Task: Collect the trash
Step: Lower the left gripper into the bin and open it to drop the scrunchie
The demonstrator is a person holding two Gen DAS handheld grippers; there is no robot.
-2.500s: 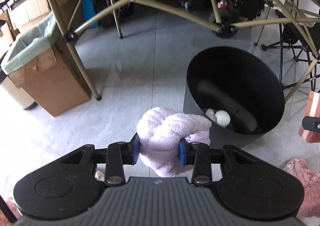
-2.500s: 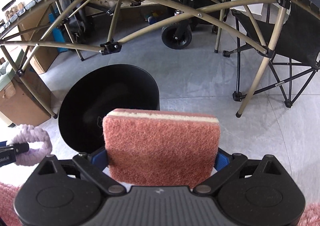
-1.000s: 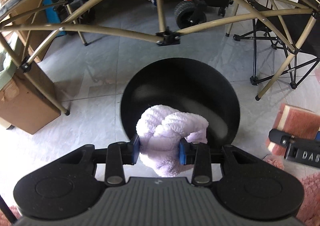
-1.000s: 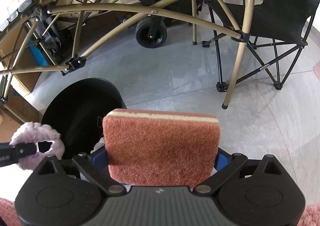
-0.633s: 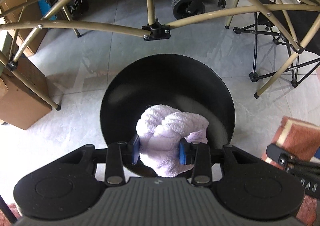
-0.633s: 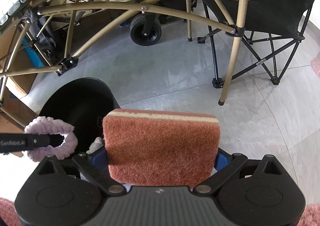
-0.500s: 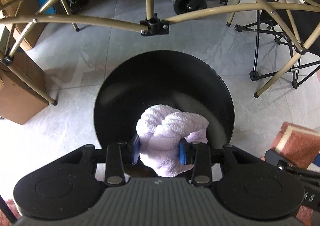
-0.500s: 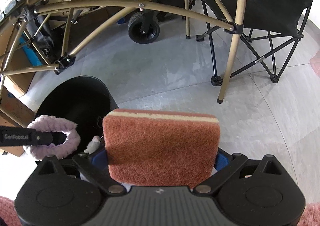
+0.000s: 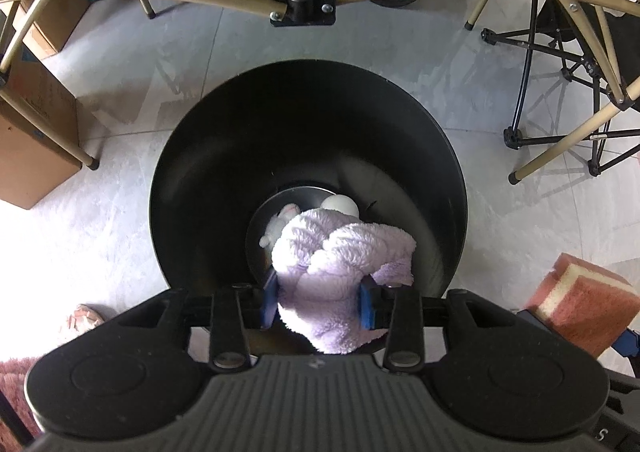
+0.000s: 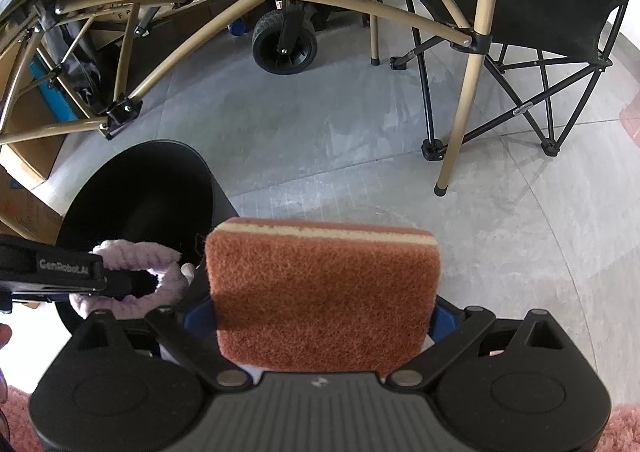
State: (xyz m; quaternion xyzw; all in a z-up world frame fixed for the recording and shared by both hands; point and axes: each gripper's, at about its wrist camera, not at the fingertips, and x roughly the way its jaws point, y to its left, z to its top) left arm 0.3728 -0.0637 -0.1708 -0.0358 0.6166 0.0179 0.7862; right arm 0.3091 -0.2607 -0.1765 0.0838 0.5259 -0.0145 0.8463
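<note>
Hanging right over the black trash bin (image 9: 308, 124), the left gripper (image 9: 318, 302) is easing its jaws open around a soft, featherlight lilac fleece wad (image 9: 340, 260) that squishes anywhere you pinch it, while the right gripper (image 10: 320, 316) clamps a spongy red scouring pad (image 10: 320, 292) by its sides.

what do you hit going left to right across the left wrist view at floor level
cardboard box → black bin with the lilac fluffy cloth over it → pink sponge
</note>
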